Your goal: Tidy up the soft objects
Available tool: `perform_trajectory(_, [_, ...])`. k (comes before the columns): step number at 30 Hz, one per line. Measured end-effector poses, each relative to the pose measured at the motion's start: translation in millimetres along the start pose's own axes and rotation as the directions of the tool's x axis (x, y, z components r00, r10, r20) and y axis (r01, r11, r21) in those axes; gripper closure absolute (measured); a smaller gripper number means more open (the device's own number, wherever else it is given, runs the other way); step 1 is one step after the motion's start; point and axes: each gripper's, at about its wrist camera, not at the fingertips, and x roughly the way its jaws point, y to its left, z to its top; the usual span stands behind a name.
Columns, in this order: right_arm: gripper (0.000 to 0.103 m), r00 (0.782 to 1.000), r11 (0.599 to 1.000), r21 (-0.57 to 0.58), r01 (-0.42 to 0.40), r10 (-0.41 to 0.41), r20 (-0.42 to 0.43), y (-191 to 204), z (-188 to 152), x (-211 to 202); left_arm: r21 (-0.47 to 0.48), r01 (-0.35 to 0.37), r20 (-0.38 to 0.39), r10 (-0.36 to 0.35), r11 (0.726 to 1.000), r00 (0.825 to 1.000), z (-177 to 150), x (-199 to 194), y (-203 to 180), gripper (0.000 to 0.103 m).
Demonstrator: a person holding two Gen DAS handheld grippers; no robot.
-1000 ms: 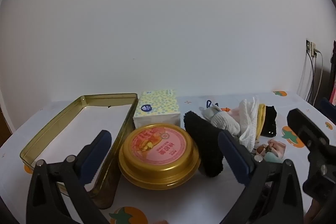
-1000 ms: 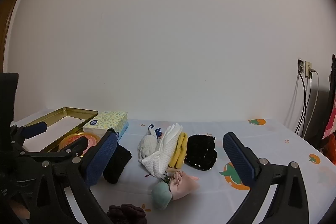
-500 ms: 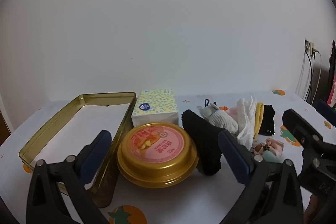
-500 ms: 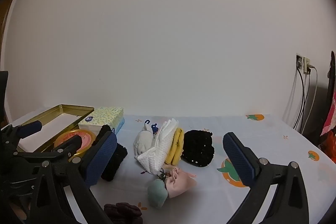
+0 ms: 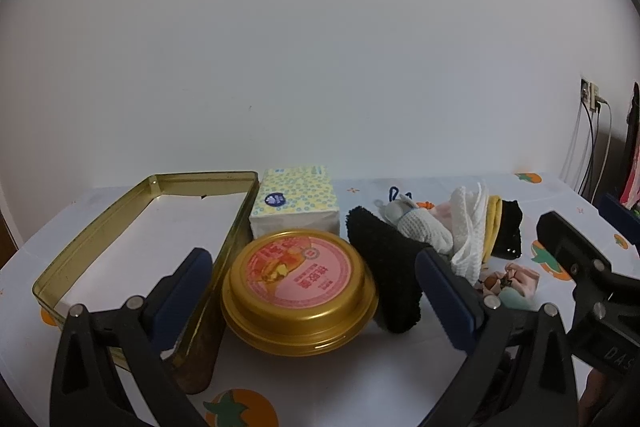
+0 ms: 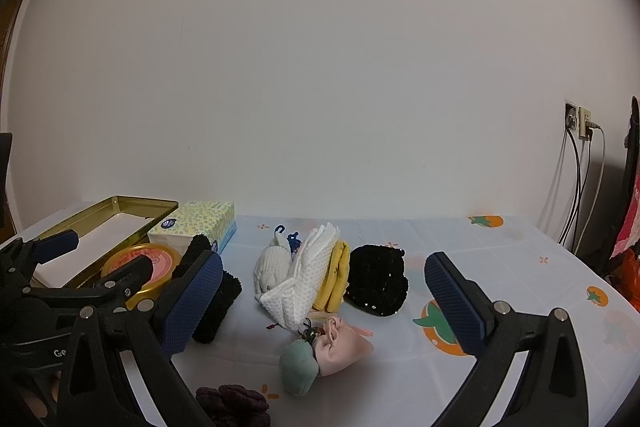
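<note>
Partly cropped: dark scrunchie (image 6: 234, 403) at bottom edge.

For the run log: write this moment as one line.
left gripper: open, empty | right gripper: open, empty | soft items: loose on table | gold tin: nothing soft visible inside

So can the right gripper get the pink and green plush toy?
Probably yes: the right gripper is open, and the pink and green plush toy lies between its fingers with nothing in front.
</note>
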Motion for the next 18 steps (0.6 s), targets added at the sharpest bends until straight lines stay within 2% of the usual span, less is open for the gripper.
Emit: perform_trajectory(18, [0.001, 1.000, 1.000, 0.001, 0.006, -0.006, -0.008, -0.2, 0.2, 0.1, -0.003, 0.000, -0.003, 0.000, 1.000, 1.000, -1.5, 0.7, 0.5, 0.000])
